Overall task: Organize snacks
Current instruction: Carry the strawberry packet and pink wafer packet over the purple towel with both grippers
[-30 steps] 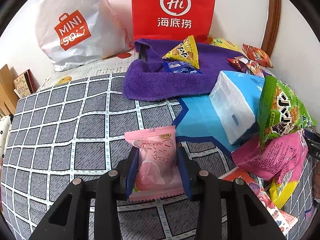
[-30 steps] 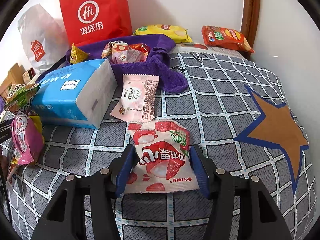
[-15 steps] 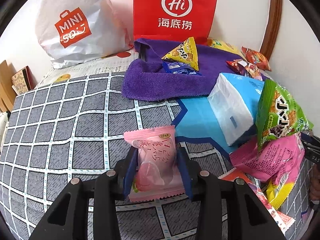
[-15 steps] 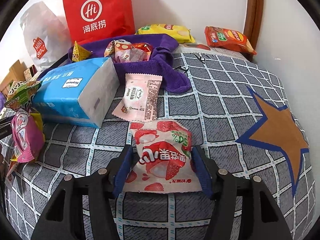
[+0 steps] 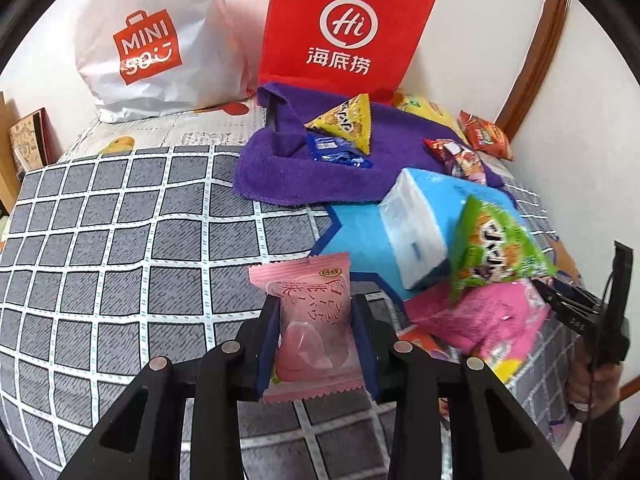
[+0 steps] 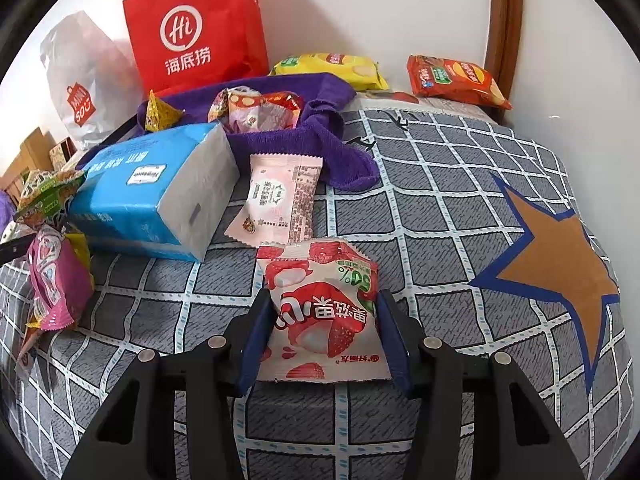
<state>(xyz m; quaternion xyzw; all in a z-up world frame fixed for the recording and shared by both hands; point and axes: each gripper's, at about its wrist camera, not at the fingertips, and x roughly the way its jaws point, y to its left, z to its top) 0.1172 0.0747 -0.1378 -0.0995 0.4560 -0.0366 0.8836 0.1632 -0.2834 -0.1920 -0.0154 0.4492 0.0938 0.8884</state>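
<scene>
Left wrist view: left gripper [image 5: 316,340] is clamped on a pink packet [image 5: 310,320], long axis pointing away toward the purple towel [image 5: 288,176] by the bed's far edge. Right gripper [image 6: 324,336] is clamped on a strawberry packet [image 6: 324,312], lying nearer that towel.

I see a grey cloth [image 5: 120,216] with a white grid, a blue star [image 5: 356,236] and a brown star [image 6: 560,264] edged blue, a purple towel [image 5: 280,176], a red bag [image 5: 344,28], a pale pink packet [image 5: 312,320] and a red-and-white strawberry packet [image 6: 324,312].
</scene>
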